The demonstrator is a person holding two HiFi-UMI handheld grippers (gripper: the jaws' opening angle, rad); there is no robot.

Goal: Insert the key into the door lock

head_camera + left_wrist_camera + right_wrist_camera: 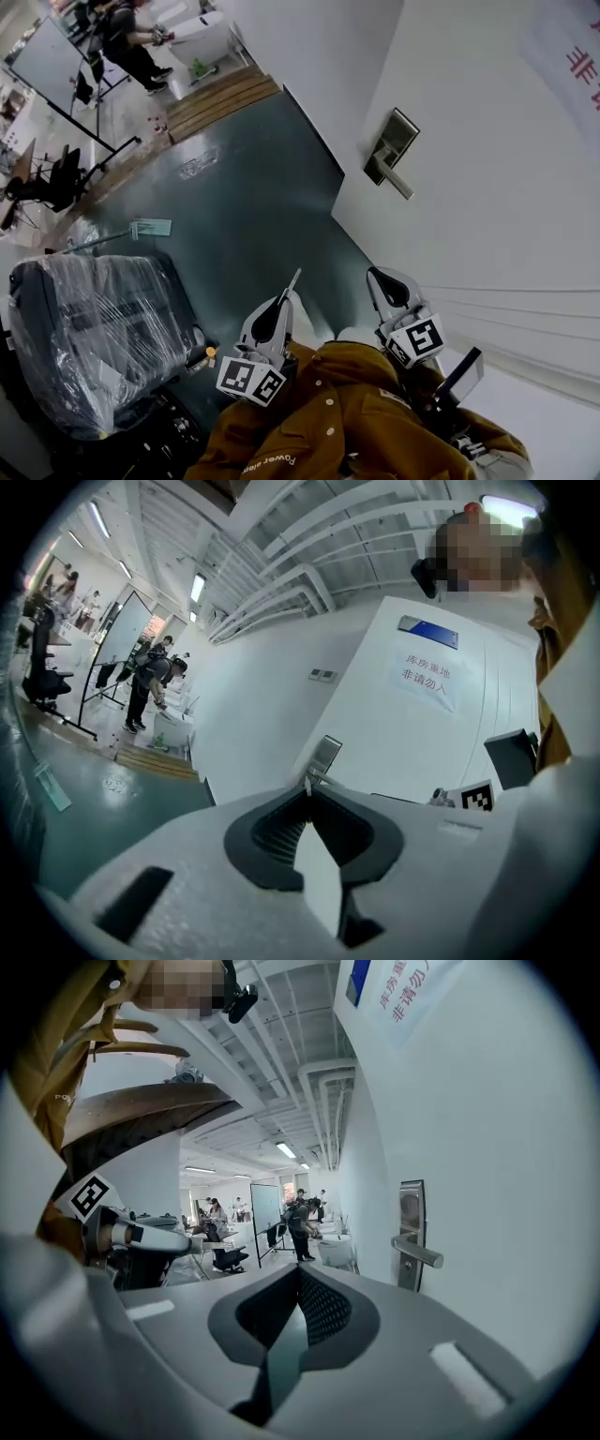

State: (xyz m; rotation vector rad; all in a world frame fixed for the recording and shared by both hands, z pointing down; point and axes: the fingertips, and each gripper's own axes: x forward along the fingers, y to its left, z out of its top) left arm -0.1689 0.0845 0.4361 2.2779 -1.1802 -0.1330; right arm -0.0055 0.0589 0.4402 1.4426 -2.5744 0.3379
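Note:
The silver lock plate point(394, 142) with its lever handle point(401, 185) is mounted on the white door point(487, 187), ahead and to the right. My left gripper point(290, 292) is shut on a thin silver key point(294, 279) that pokes out past its tips. It is held well short of the lock. In the left gripper view the key point(307, 782) shows at the closed jaw tips, just below the lock plate point(325, 756). My right gripper point(373, 274) hangs beside it, jaws together and empty. In the right gripper view the lock plate point(411, 1215) and handle point(418, 1254) lie ahead to the right.
A black case wrapped in plastic film point(94, 328) stands at the left on the green floor point(244, 206). A wooden platform point(220, 98), a whiteboard point(52, 61) and a person point(131, 42) are far back. A paper sign point(427, 675) hangs on the door.

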